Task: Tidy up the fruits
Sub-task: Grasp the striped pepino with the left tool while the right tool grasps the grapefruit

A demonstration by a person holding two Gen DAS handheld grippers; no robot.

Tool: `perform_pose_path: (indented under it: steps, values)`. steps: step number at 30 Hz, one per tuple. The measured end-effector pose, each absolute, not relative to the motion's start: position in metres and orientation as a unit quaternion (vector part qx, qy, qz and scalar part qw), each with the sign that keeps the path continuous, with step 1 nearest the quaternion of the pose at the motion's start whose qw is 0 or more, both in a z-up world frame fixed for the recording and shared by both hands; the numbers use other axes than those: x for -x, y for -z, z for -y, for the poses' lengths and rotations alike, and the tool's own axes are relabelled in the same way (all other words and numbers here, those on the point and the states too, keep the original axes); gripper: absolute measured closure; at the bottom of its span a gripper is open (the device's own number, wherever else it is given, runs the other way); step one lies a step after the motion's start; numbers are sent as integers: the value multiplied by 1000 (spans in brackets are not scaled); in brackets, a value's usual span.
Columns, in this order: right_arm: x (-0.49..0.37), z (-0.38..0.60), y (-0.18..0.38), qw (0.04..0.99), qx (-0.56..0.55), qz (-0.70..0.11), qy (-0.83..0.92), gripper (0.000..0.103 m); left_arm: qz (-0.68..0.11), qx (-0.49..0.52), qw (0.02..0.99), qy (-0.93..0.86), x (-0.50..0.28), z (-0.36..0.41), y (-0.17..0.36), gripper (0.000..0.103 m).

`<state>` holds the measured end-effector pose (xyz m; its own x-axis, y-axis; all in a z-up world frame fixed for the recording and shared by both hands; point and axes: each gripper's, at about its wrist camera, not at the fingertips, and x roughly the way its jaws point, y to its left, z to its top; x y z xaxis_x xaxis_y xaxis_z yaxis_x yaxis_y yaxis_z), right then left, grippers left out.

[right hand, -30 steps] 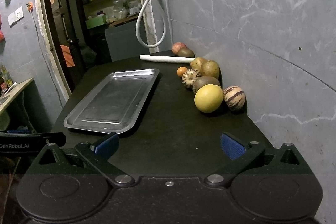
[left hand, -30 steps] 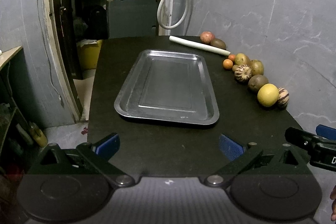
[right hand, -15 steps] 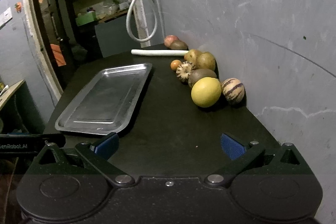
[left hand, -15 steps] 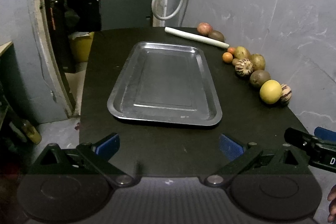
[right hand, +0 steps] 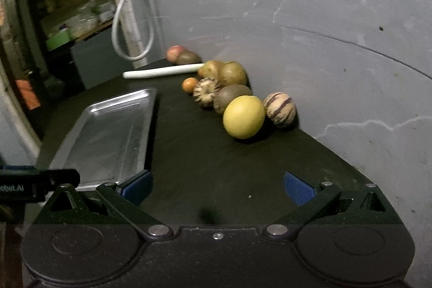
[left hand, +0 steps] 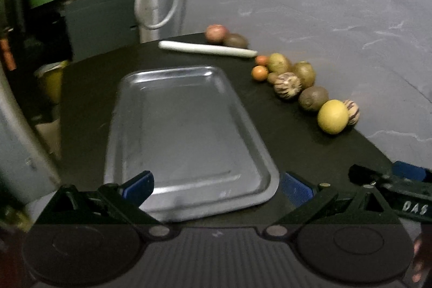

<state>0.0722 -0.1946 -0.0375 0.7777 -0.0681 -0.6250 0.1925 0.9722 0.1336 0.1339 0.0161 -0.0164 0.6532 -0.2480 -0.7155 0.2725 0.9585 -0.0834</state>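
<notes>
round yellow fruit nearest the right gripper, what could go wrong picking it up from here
The round yellow fruit touches a striped cream fruit and a brownish-green fruit, so the open right gripper could knock either rolling. The striped one sits near the black table edge and might drop off. Carrying it across, the gripper could bump the shallow metal tray, where the open left gripper hovers.

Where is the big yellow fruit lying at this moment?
The big yellow fruit lies on the black table near the grey wall, right of the metal tray. It is nearest the camera in the fruit row, beside a striped fruit.
</notes>
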Motion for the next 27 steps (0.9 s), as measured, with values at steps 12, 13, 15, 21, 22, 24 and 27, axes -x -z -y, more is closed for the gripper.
perform_pose_path:
  steps: [12, 13, 15, 21, 22, 24, 27]
  values:
    - [-90, 205, 48, 923, -106, -350, 119, 1, -412, -1, 884, 219, -221, 26, 29, 0]
    - [-96, 209, 50, 923, -110, -350, 117, 1, -412, -4, 883, 225, -230, 33, 29, 1]
    - [-108, 214, 55, 923, -117, -350, 112, 1, -414, -13, 879, 236, -249, 48, 31, 1]
    - [-147, 230, 72, 919, -138, -359, 90, 7, -437, 15, 863, 254, -299, 78, 41, 1]
    - [-152, 232, 75, 919, -139, -359, 89, 8, -440, 19, 861, 255, -306, 83, 43, 1]
    - [-159, 237, 78, 920, -138, -358, 85, 12, -444, 24, 860, 251, -320, 90, 48, 1]
    - [-170, 240, 81, 923, -134, -353, 77, 15, -452, 33, 856, 248, -337, 100, 55, 3]
